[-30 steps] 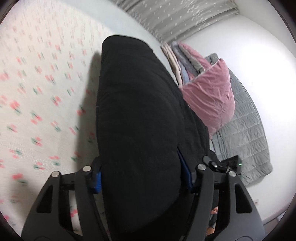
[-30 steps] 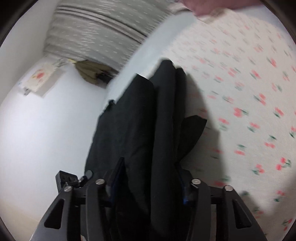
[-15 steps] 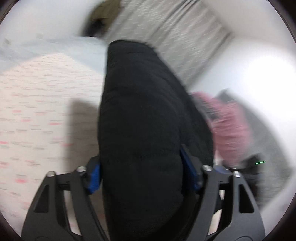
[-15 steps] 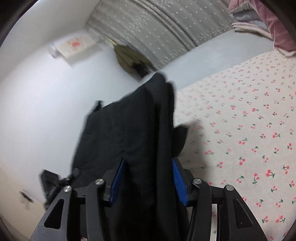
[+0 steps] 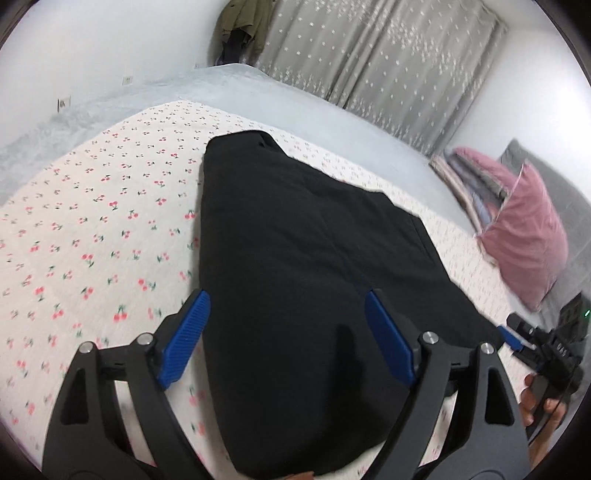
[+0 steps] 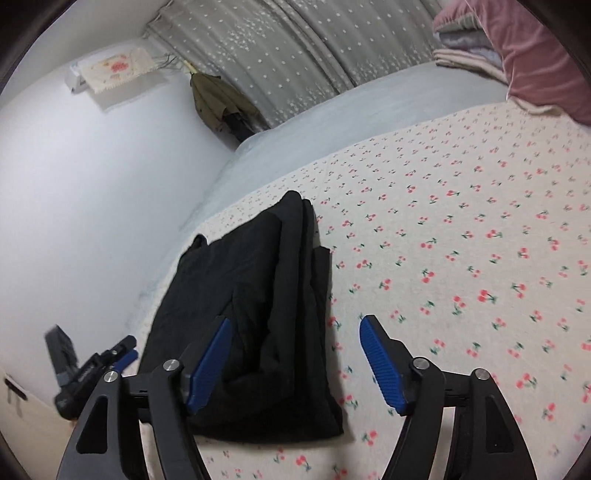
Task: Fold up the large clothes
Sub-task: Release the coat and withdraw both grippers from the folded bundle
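A black folded garment (image 5: pixel 295 240) lies flat on the cherry-print sheet (image 5: pixel 92 229). My left gripper (image 5: pixel 285 295) hovers over its near end. Its jaws are opening, and the blue pads (image 5: pixel 184 339) stand wide and clear of the cloth. In the right wrist view the same garment (image 6: pixel 258 295) shows its stacked fold edges. My right gripper (image 6: pixel 295 319) is over the garment's near right corner, its jaws opening too, with neither pad pressing. Each view shows the other gripper at the garment's far side: the right gripper (image 5: pixel 532 347) and the left gripper (image 6: pixel 96 365).
A pink pillow (image 5: pixel 524 236) and a stack of folded blankets (image 5: pixel 465 177) sit at the bed's right end. A pale grey bedspread (image 5: pixel 295 96) lies beyond the sheet, then a grey curtain (image 5: pixel 388 66) and a hanging olive jacket (image 5: pixel 240 22). A white wall (image 6: pixel 92 184) borders the bed.
The garment, gripped and held up by both grippers before, now lies on the bed. Both pairs of jaws have spread apart and come off the cloth.
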